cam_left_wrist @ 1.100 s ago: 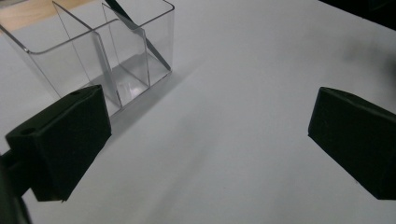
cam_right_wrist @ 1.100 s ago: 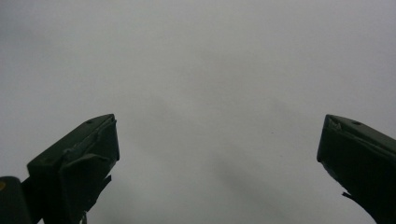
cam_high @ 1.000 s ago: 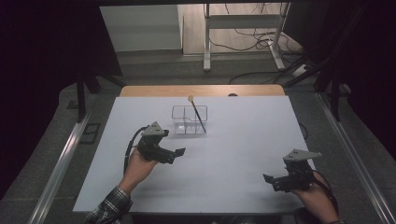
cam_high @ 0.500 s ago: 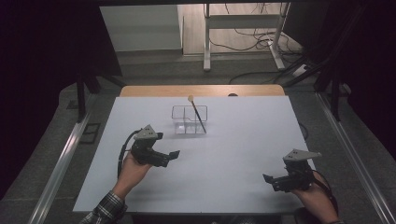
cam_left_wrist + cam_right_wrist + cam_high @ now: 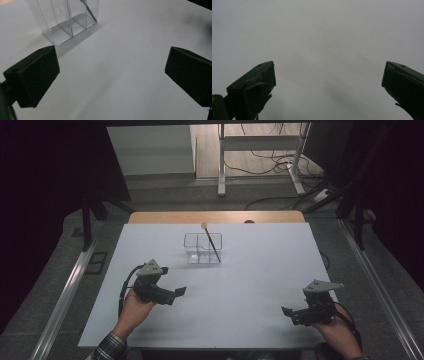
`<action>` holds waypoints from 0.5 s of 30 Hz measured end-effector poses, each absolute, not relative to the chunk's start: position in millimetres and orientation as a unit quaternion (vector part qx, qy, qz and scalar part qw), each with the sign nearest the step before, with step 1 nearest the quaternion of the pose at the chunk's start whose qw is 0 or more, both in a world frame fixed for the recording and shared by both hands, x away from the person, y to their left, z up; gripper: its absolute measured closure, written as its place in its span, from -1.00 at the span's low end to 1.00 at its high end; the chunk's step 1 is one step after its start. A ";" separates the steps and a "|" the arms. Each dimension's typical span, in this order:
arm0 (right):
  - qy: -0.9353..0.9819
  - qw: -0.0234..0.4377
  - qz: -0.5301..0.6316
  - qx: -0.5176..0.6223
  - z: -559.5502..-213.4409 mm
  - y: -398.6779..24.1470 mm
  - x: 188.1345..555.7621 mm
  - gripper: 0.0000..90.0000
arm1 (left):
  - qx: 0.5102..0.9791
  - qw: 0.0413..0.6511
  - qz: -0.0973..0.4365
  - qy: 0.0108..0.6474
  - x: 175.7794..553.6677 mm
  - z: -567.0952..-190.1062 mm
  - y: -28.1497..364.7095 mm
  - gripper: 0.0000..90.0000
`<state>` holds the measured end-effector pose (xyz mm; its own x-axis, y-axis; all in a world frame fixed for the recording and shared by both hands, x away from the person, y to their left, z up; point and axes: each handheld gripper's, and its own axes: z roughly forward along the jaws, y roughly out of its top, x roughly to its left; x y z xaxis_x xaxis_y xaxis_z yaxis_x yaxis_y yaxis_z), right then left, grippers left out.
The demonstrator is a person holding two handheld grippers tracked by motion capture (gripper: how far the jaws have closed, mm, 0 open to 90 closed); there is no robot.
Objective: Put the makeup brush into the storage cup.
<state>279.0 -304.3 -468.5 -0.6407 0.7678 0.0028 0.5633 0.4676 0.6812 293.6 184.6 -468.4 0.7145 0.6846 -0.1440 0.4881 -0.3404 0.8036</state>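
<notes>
Hands hold one hand-held gripper each above the white bench (image 5: pixel 250 285). Left hand-held gripper (image 5: pixel 176 293) hangs released, its jaws spread wide with nothing between them, and it points toward the middle of the bench. Ahead of it and off to its left side stands a clear plastic holder (image 5: pixel 202 248) with upright dividers, apart from the jaws; a thin dark brush (image 5: pixel 212 243) leans inside it, pale tip up. In the left gripper view the clear plastic holder (image 5: pixel 65 20) rises just beyond the left jaw. Right hand-held gripper (image 5: pixel 289 313) is released too, empty, over bare bench, well apart from the holder.
</notes>
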 end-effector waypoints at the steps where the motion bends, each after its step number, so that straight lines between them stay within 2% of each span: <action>1: 0.843 0.154 0.332 0.395 -468.6 -304.3 279.1 -1.00 | 0.813 0.443 0.111 0.362 291.5 -468.9 186.6 -1.00; 15: 0.841 0.150 0.335 0.398 -468.2 -304.6 279.0 -1.00 | 0.808 0.438 0.115 0.377 277.9 -472.4 200.9 -1.00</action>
